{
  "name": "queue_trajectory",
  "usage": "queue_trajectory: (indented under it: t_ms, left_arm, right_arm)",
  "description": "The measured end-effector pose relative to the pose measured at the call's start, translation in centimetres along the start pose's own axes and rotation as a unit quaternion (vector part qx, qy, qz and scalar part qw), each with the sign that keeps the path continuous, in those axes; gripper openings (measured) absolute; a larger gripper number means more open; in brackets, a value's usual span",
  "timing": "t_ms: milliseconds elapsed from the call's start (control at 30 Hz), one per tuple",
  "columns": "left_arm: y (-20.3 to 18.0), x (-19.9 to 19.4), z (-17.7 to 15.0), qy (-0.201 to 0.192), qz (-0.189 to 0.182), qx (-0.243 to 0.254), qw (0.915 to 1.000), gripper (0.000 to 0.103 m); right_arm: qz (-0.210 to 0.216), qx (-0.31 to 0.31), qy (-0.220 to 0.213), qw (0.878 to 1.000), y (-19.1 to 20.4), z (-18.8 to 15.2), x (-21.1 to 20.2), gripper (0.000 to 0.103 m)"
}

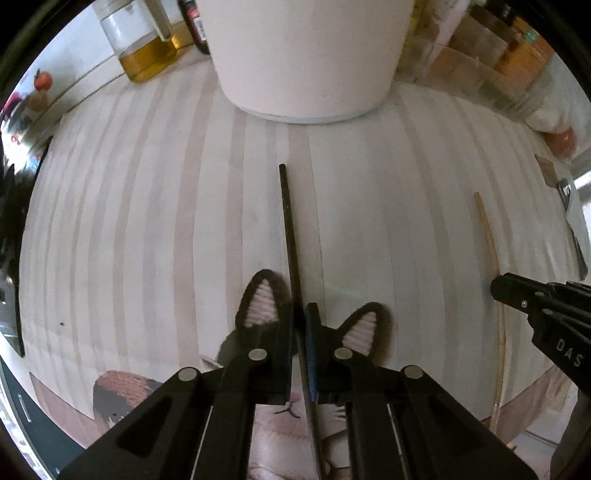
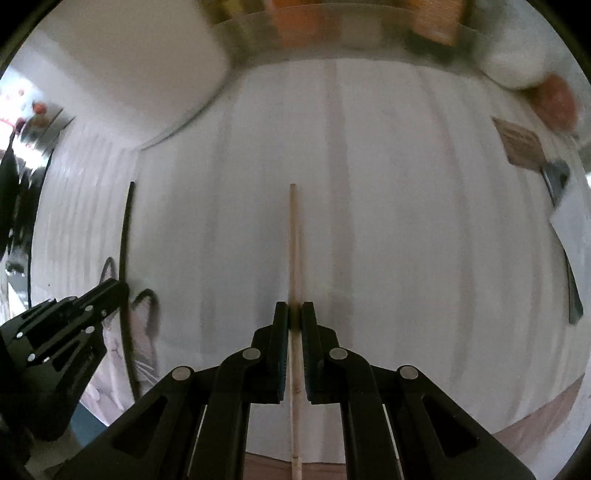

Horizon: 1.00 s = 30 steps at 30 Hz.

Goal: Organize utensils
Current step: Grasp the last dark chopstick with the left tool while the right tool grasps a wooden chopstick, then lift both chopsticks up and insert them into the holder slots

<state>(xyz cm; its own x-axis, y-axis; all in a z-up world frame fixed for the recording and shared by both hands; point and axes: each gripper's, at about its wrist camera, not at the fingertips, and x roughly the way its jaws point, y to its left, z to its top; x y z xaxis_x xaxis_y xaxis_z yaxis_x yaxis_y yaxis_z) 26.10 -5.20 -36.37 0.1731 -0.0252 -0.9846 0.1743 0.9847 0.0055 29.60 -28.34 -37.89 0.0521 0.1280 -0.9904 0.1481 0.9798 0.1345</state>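
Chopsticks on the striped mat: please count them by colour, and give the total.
Black chopstick: 1
Light wooden chopstick: 1
Total: 2

1. On my right gripper (image 1: 496,288), where it comes in at the right edge of my left wrist view, I read the pale capital letters "DAS" along the black body. The word runs off the edge, so I cannot tell whether more letters follow.
2. A dark bottle (image 1: 195,22) at the top of the same view bears a red and white label with a barcode-like patch; its print is too small and blurred for me to read.
3. My right wrist view gives me nothing readable.
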Motion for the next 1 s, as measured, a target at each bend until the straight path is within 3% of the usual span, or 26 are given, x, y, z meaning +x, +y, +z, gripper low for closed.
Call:
queue_trajectory:
  t_ms: [267, 333, 733, 1000]
  left_arm:
    - [2.3, -0.2, 0.3, 0.007, -0.01, -0.012, 0.9998, 0.006]
    - [2.9, 0.1, 1.2, 0.008, -0.01, -0.012, 0.9998, 0.006]
    - [-0.4, 1.0, 1.7, -0.004, 0.007, 0.0, 1.0, 0.003]
    - [-1.1, -3.8, 1.6, -0.046, -0.034, 0.003, 0.9984, 0.003]
  right_arm:
    - [-0.016, -0.03, 0.035, 0.999, 1.4, 2.1, 0.4, 0.007]
    - [-0.021, -0.031, 0.036, 0.999, 2.9, 4.7, 0.7, 0.007]
    - [-0.036, -0.037, 0.023, 0.998, 6.5, 1.9, 0.8, 0.007]
    - [0.036, -0.004, -0.028, 0.999, 5.5, 0.7, -1.5, 0.007]
